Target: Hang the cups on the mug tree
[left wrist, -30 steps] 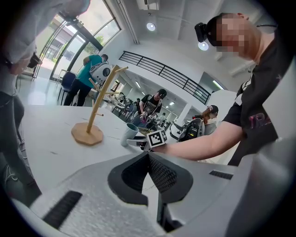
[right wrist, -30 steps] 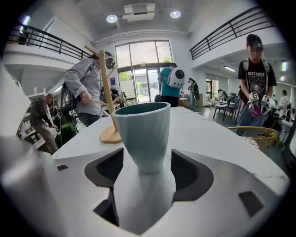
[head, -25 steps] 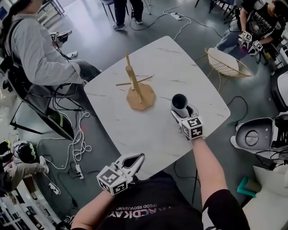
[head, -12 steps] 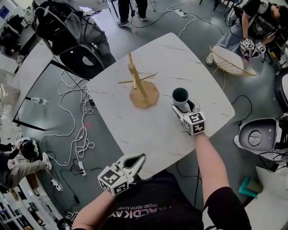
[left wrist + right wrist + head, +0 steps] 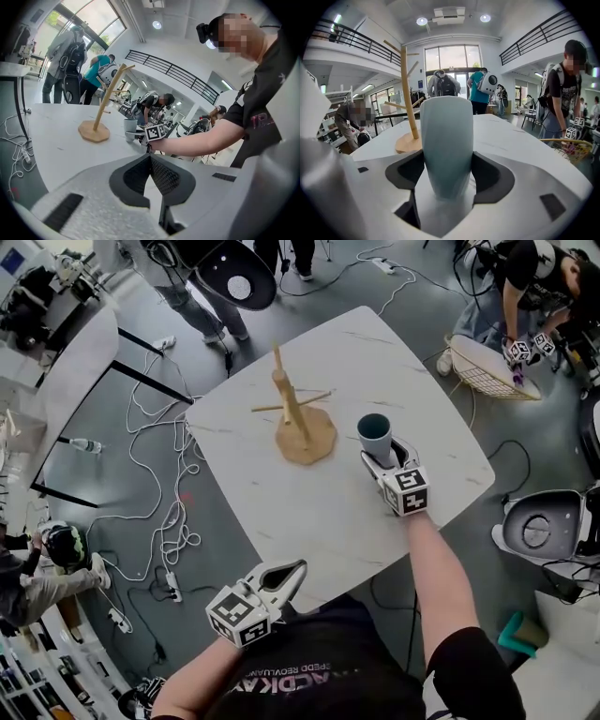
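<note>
1. While the pale blue-grey smooth-walled cup (image 5: pixel 374 434) stands upright on the white marble-patterned table top (image 5: pixel 403 362), right of the light wooden mug tree with slanted pegs (image 5: pixel 291 411) and near it, the right gripper (image 5: pixel 385 467) has it pinched: in the right gripper view both dark pads press against the lower body of the cup, 1 on each side.
2. Whether the base of the cup is on the table or just lifted off it cannot be told.
3. Left gripper (image 5: pixel 293 570): jaws pressed together with nothing between them, held at the near edge of the table, well apart from the cup and the tree.
4. Handling, as judged: the cup looks glazed and rigid, so it will not yield under the pads but may slide on them. It is likely of moderate weight and would chip or break if dropped on the hard top.
5. Hold, as judged: the present grip sits low on a body that narrows toward the base, leaving most of the cup above the pads. A firm pinch nearer mid-height would resist tipping better.
6. No handle shows in any view; its side must be found and kept clear of the pads for a peg to enter.
</note>
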{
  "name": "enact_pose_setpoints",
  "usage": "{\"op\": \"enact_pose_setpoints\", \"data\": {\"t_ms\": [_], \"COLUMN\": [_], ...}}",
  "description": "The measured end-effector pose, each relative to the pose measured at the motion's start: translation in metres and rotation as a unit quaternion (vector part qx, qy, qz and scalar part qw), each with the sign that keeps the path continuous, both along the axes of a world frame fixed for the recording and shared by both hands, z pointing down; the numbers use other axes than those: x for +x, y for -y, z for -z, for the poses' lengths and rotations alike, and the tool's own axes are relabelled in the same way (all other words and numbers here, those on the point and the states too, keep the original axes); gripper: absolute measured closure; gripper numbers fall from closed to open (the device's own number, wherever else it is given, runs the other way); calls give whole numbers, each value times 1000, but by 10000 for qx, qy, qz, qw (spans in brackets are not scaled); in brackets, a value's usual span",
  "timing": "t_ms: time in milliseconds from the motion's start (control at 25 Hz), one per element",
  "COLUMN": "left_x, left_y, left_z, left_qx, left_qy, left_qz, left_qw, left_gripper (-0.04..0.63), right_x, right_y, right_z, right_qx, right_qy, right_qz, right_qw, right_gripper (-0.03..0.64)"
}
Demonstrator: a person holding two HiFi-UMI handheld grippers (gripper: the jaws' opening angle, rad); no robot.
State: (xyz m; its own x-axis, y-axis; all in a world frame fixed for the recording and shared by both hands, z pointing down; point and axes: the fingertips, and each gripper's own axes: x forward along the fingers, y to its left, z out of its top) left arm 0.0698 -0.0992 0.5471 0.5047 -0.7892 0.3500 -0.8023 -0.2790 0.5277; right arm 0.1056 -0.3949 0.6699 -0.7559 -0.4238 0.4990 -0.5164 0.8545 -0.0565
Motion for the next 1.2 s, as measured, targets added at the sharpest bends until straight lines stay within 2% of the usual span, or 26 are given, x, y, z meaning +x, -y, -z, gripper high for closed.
{"op": "enact_pose_setpoints", "data": {"t_ms": [160,480,960,1200], "left_x": [-2,-6,-21,-34], "left_y": [0,1,-7,-10], "left_z": [1,6,20,31], "left_qx": [17,147,475,625], "left_qy": [14,74,-8,-57], "left_qz": [51,63,-355,-624], "left_qw": [10000,9998,9982,9961], "left_gripper": [601,601,601,601], "right_x": [0,-13,-27,-35], "right_y": [-1,-10,-21,-22], "right_z": [-1,22,85,121], "right_qx": [8,257,1088,1784], "right_qy": [-45,-76,-288,-828], "right_qz": [-62,170,195,288], "right_qw": [10000,9995,9935,9800], "right_gripper": [307,307,308,307]}}
